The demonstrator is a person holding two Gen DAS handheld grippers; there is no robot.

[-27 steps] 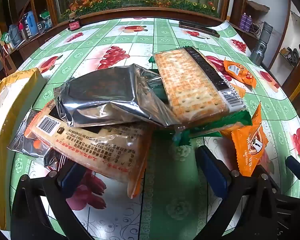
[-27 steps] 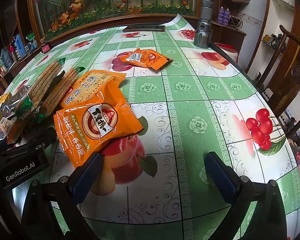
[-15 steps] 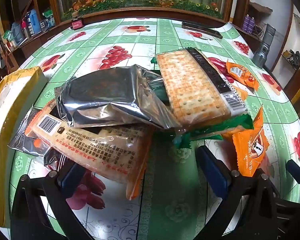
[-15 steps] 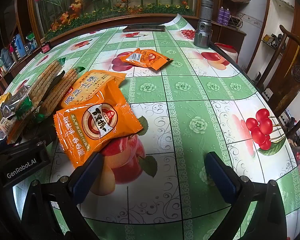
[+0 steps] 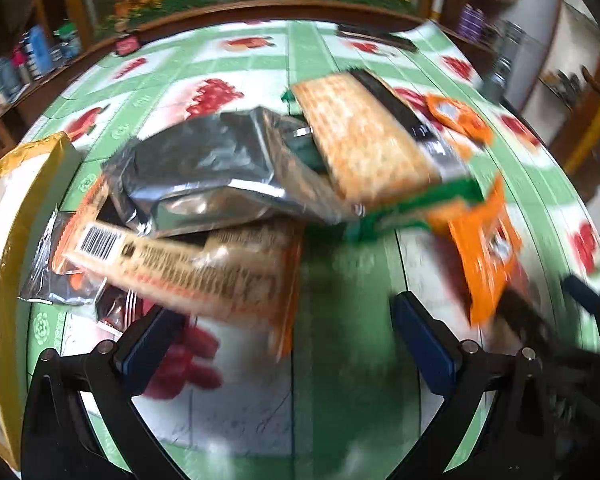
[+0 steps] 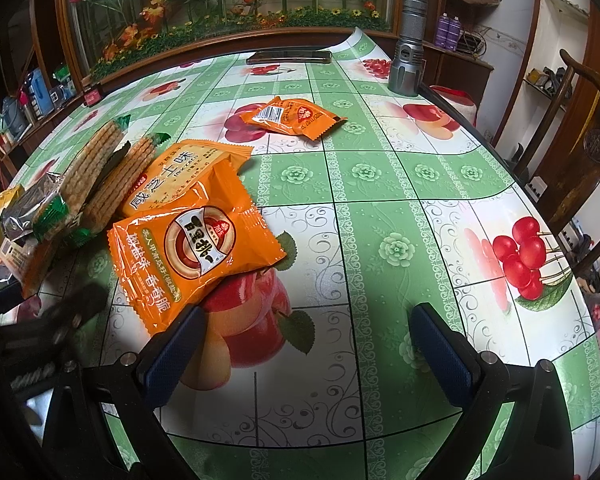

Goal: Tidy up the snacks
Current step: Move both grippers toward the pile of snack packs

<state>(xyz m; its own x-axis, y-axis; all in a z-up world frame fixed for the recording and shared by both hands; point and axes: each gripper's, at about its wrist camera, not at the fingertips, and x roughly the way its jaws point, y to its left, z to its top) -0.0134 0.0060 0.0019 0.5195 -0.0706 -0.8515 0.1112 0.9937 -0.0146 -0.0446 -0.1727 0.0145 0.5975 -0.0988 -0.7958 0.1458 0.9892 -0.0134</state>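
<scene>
A pile of snack packs lies on the green fruit-print tablecloth. In the left wrist view a silver foil bag [image 5: 204, 168] lies on a tan cracker pack with a barcode [image 5: 188, 272], beside a clear cracker pack [image 5: 364, 144]. My left gripper [image 5: 288, 336] is open and empty just in front of the tan pack. In the right wrist view two orange packs [image 6: 192, 248] overlap near cracker packs [image 6: 100, 168], and a small orange packet [image 6: 292, 116] lies farther back. My right gripper [image 6: 304, 344] is open and empty, its left finger [image 6: 172, 348] close to the nearest orange pack.
A yellow-rimmed box [image 5: 4, 216] stands at the left of the pile. A grey flashlight [image 6: 410, 44] and a dark phone [image 6: 288, 57] sit at the table's far side. A wooden chair [image 6: 572, 152] stands at the right. The table's right edge [image 6: 548, 216] curves near.
The left wrist view has turned blurred and shifted slightly, so the left gripper is moving. The right gripper and the snacks hold their places.
</scene>
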